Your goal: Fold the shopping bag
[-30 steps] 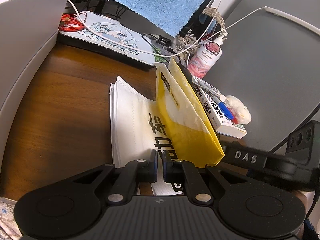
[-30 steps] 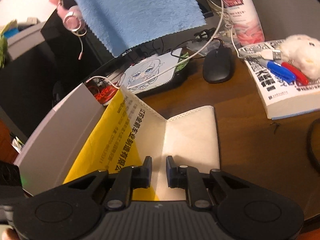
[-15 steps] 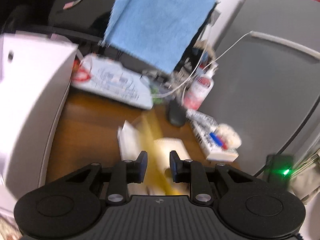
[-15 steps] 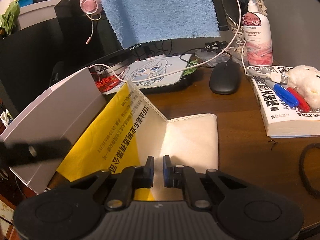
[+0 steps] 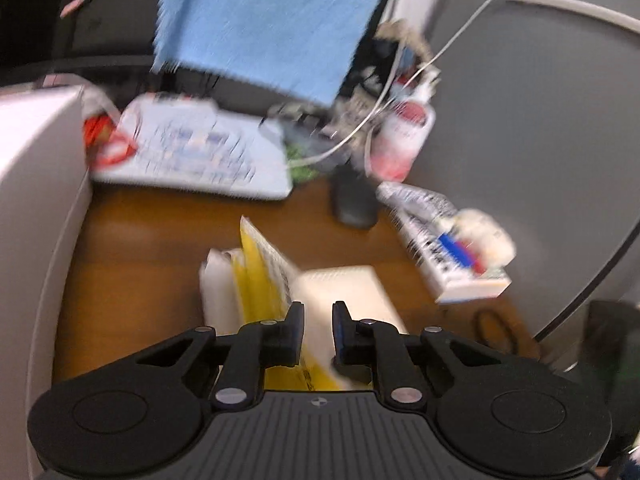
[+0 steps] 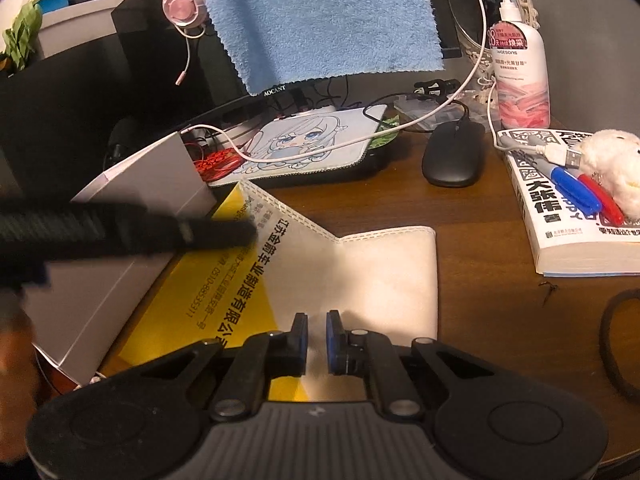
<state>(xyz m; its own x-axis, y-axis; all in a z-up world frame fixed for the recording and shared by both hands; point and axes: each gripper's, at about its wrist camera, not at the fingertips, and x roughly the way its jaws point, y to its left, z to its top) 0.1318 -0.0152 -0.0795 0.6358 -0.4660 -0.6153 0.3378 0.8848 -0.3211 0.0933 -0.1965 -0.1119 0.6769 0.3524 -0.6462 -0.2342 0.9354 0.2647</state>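
Observation:
The white and yellow shopping bag (image 6: 380, 272) lies on the brown desk, partly folded. Its yellow printed flap (image 6: 224, 296) stands up and leans toward the white box. My right gripper (image 6: 316, 332) sits at the bag's near edge, where the crease reaches it, its pads nearly together on the fabric. My left gripper (image 5: 318, 320) hovers above the bag (image 5: 348, 292). Its jaws are closing with a gap between them and nothing in it. In the right wrist view, the left gripper (image 6: 240, 234) is a blurred black bar reaching over the flap.
A white box (image 6: 132, 208) stands close on the left. Behind the bag are a printed mouse pad (image 6: 304, 144), a black mouse (image 6: 454, 156), a lotion bottle (image 6: 520, 72) and a blue towel (image 6: 320, 20). A book (image 6: 560, 216) lies right, a black loop (image 6: 620, 340) nearby.
My left gripper let go of the bag, opened, and rose back and away, and its view is now blurred. The right gripper's jaws narrowed a little. The yellow flap still stands.

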